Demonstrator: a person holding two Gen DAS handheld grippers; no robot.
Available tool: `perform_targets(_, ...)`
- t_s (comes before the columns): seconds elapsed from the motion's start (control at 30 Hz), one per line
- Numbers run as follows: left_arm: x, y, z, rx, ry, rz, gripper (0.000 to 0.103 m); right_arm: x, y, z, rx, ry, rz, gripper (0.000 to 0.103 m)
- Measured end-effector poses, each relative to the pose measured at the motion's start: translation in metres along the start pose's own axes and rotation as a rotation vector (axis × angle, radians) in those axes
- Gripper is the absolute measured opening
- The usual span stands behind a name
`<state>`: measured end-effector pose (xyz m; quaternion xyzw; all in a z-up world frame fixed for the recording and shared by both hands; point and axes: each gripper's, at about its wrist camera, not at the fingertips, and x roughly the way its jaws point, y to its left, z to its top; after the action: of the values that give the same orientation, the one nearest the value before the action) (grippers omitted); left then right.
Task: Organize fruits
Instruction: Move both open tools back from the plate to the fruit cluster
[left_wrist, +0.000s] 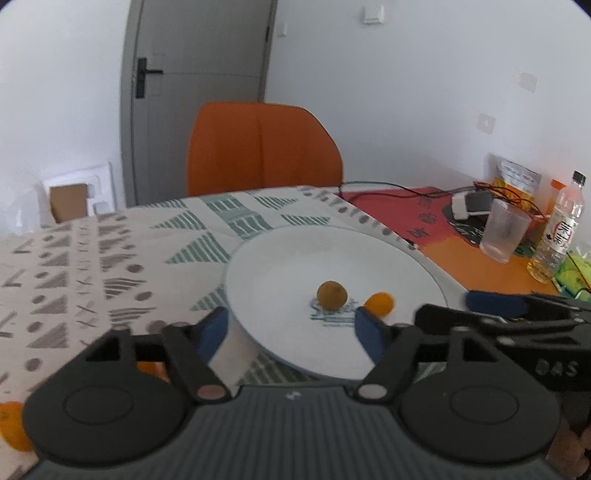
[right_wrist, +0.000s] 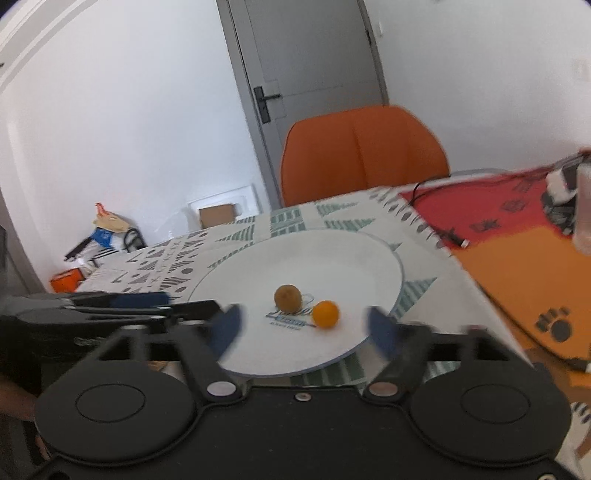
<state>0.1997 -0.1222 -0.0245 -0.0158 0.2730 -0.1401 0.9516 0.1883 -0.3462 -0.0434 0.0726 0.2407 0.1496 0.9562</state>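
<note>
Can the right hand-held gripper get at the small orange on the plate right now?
Probably yes. The right hand-held gripper is open and empty, the small orange lies just ahead on the white plate, and the brown fruit sits beside, not blocking it.

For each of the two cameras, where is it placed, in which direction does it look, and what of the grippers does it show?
Left wrist: sits behind the open left gripper, looks across the white plate toward the orange chair; the right gripper enters at right.
Right wrist: sits behind the open right gripper, same direction; the left gripper enters at left.
Shared: plate, brown fruit, orange fruit, chair, door.
</note>
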Motion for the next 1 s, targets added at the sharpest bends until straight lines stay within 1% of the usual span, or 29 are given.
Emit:
perform_targets(0.03,-0.003,0.0,0.001,0.003,-0.007,0.019,0.076,-0.002,0.003,0.0,-0.014,-0.011,-0.014,0.091)
perform_targets(0.07,-0.007,0.001,0.001,0.006,-0.012,0.034,0.076,-0.005,0.005,0.0,-0.021,-0.019,-0.02,0.092)
perform_targets(0.2,-0.022,0.011,0.002,-0.03,-0.032,0.03,0.076,-0.01,0.007,0.002,-0.022,-0.033,0.005,0.093)
perform_targets(0.27,-0.029,0.016,0.002,-0.039,-0.037,0.043,0.076,-0.012,0.008,0.002,-0.022,-0.031,0.005,0.095)
perform_targets(0.3,-0.033,0.018,0.001,-0.045,-0.046,0.044,0.076,-0.012,0.009,0.002,-0.023,-0.03,0.008,0.099)
perform_targets(0.33,-0.037,0.022,0.0,-0.053,-0.051,0.046,0.076,-0.014,0.011,0.002,-0.024,-0.033,0.016,0.101)
perform_targets(0.4,-0.043,0.027,-0.002,-0.065,-0.054,0.055,0.076,-0.017,0.015,0.001,-0.03,-0.043,0.027,0.101)
perform_targets(0.63,-0.068,0.047,-0.011,-0.098,-0.067,0.096,0.076,-0.021,0.029,-0.003,-0.043,-0.036,0.053,0.101)
perform_targets(0.77,-0.084,0.06,-0.018,-0.124,-0.082,0.112,0.08,-0.023,0.039,-0.005,-0.05,-0.032,0.077,0.102)
perform_targets(0.83,-0.093,0.064,-0.021,-0.127,-0.088,0.133,0.08,-0.026,0.045,-0.005,-0.059,-0.035,0.086,0.102)
perform_targets(0.93,-0.104,0.071,-0.028,-0.133,-0.097,0.189,0.08,-0.028,0.053,-0.006,-0.068,-0.036,0.097,0.102)
perform_targets(1.0,-0.112,0.079,-0.032,-0.157,-0.1,0.187,0.08,-0.029,0.059,-0.007,-0.07,-0.034,0.106,0.102)
